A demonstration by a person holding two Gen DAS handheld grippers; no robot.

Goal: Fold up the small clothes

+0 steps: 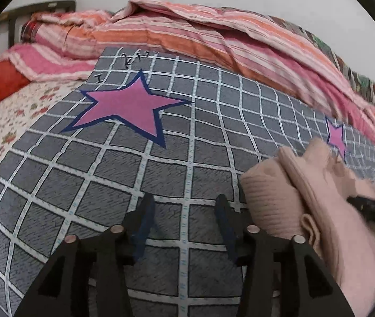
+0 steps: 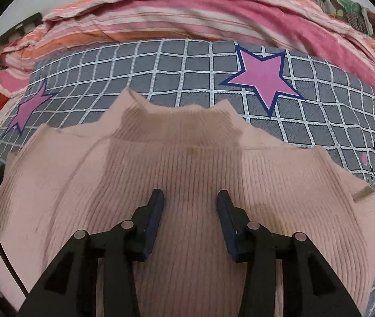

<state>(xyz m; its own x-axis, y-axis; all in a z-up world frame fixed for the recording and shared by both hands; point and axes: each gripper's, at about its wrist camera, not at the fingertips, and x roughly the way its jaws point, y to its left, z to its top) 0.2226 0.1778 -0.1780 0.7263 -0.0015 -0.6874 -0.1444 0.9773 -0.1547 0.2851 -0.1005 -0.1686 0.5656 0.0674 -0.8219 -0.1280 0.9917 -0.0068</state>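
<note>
- right gripper: jaws spread, empty, directly over the pink ribbed sweater.
- left gripper: jaws spread, empty, over the grey grid sheet.
- sweater lies on the sheet, to the right of the left gripper, collar at the far side.
- far: striped quilt, bunched.

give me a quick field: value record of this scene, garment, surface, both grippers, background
garment: pink ribbed sweater, high collar pointing away from the right camera, lying on the bed
surface: grey grid-pattern sheet with pink stars
left gripper: open, empty, over bare sheet, sweater to its right
right gripper: open, empty, over the sweater's middle; contact cannot be told
background: striped pink and orange quilt bunched behind the sheet, floral bedding on the left
fold state: sleeves appear tucked in; not clearly folded further
</note>
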